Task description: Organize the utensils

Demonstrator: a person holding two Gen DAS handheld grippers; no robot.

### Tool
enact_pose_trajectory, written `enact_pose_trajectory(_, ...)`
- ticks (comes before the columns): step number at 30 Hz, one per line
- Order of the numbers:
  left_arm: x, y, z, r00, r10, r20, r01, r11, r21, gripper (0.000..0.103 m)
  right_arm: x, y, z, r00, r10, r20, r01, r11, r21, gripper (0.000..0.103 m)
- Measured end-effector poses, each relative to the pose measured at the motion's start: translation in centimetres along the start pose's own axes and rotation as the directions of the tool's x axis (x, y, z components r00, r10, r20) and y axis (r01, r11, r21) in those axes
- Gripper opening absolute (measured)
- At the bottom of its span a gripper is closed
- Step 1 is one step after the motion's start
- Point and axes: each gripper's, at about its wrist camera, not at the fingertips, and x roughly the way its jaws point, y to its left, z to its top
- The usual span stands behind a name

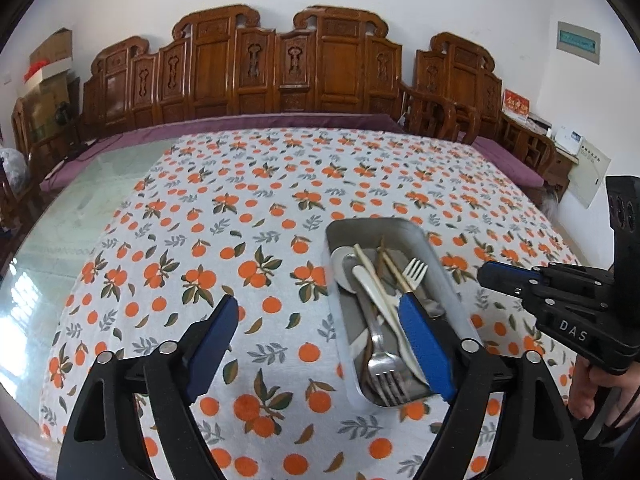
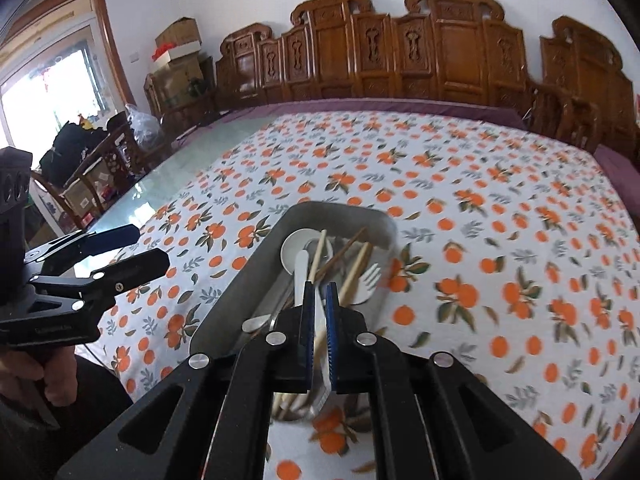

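With the utensils (image 1: 384, 312) heaped in the metal tray (image 1: 416, 232) on the tablecloth (image 1: 240, 200), the left gripper (image 1: 320, 344) hangs spread and empty, the right gripper (image 2: 319, 300) pressed together on nothing visible, so I'd lift both clear without snagging handles.

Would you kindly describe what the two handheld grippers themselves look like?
Both are black plastic scissor-style frames with silver round rivets at the pivots and blue ribbed pads lining the jaws. The left gripper shows this up close; the right gripper also carries white "DAS" lettering on its body.
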Motion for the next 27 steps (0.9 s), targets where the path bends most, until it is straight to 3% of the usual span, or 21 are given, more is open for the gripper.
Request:
enact_pose_trajectory(3, -1.4, -0.9, -0.1, 1.0, -0.002, 0.027, 0.001, 1.0, 0.01, 0.095, -2.0, -0.5, -0.4, 0.999, -0.022, 0.03, 0.021, 1.0, 0.013, 0.024)
enact_pose_trajectory(6, -2.2, -1.8, -0.3, 1.0, -0.004, 0.019, 0.004, 1.0, 0.027, 0.095, -4.1, -0.9, -0.9, 0.997, -0.047, 0.063, 0.046, 0.999, 0.021, 0.041)
enact_pose_trajectory(8, -2.6, -2.3, -0.4, 1.0, 0.0, 0.011, 0.0, 0.999, 0.033, 0.095, -5.3, -1.1, -1.2, 0.994, -0.07, 0.08, 0.068, 0.997, 0.028, 0.067)
enact_pose_trajectory(11, -3.0, -3.0, -0.9, 1.0, 0.003, -0.013, -0.003, 0.999, 0.039, 0.095, -7.1, -1.4, -1.7, 0.989, -0.095, 0.11, 0.091, 0.995, 0.047, 0.087)
enact_pose_trajectory(13, -3.5, -3.5, -1.3, 1.0, 0.003, -0.026, -0.002, 0.999, 0.042, 0.095, -8.2, -1.7, -2.1, 0.987, -0.103, 0.121, 0.096, 0.993, 0.064, 0.095)
enact_pose_trajectory(16, -4.4, -4.1, -1.9, 1.0, -0.004, -0.027, 0.005, 0.999, 0.041, 0.095, -9.6, -2.0, -2.7, 0.984, -0.121, 0.132, 0.111, 0.991, 0.077, 0.1)
enact_pose_trajectory(27, -8.9, -6.2, -2.8, 0.999, -0.025, 0.026, 0.023, 0.999, 0.045, 0.095, -14.9, -2.1, -4.8, 0.972, -0.165, 0.167, 0.148, 0.983, 0.112, 0.1)
